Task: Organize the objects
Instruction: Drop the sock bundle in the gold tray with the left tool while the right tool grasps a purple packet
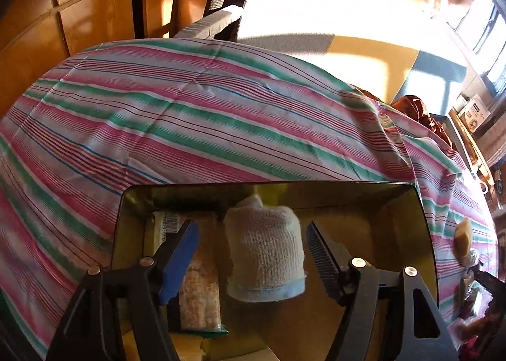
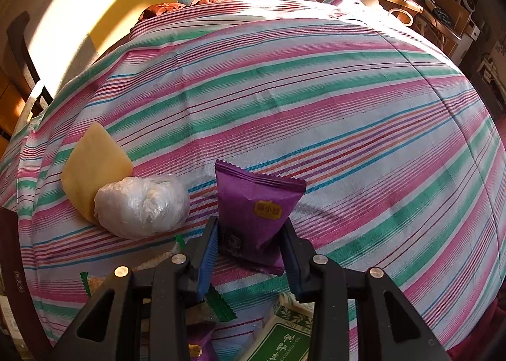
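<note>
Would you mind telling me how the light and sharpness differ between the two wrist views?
Left wrist view: glare washes out the sunlit wall, the dark-rimmed box lies in shade, and the white gauze roll is slightly blurred. Right wrist view: even sunlight, with the purple foil snack packet sharp. Both bend the striped tablecloth fisheye-fashion.

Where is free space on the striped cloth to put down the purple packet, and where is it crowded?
Free: the striped cloth beyond and right of the purple packet held by the right gripper. Crowded: to the left, the yellow wedge and plastic-wrapped bundle; near the camera, the green box and wrappers.
</note>
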A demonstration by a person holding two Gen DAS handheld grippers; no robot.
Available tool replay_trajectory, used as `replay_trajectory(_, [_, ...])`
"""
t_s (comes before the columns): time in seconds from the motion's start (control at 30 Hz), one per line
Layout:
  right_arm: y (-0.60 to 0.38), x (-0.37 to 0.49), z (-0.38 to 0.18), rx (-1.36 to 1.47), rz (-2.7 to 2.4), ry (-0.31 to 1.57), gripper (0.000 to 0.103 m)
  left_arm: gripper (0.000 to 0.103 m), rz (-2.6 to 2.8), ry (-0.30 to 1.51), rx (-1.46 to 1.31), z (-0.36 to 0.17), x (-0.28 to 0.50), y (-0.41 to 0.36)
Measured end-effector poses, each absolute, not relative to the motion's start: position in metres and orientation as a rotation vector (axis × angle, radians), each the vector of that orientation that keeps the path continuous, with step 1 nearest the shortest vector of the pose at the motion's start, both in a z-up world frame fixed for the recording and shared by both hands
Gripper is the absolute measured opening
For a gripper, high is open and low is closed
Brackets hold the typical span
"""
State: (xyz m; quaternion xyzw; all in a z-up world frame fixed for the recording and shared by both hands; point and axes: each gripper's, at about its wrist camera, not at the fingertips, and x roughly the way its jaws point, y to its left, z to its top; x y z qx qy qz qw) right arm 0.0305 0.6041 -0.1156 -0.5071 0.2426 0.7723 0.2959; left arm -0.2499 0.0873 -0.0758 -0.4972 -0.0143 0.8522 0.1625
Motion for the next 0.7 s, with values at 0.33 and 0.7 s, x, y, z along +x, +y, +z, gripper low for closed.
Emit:
replay_trajectory(0.33, [0.602,0.03,-0.114,-1.347,2.054,0.618,0.037,0.073,2.616,-0.053,-1.205,-0.028,-0.193,0.055])
replay_trajectory(0.7, [0.603,0.033,-0.104,-1.278,2.065,0.62,0.033,0.079,2.659,0.111,-1.014,0.0,-0.085,0.059])
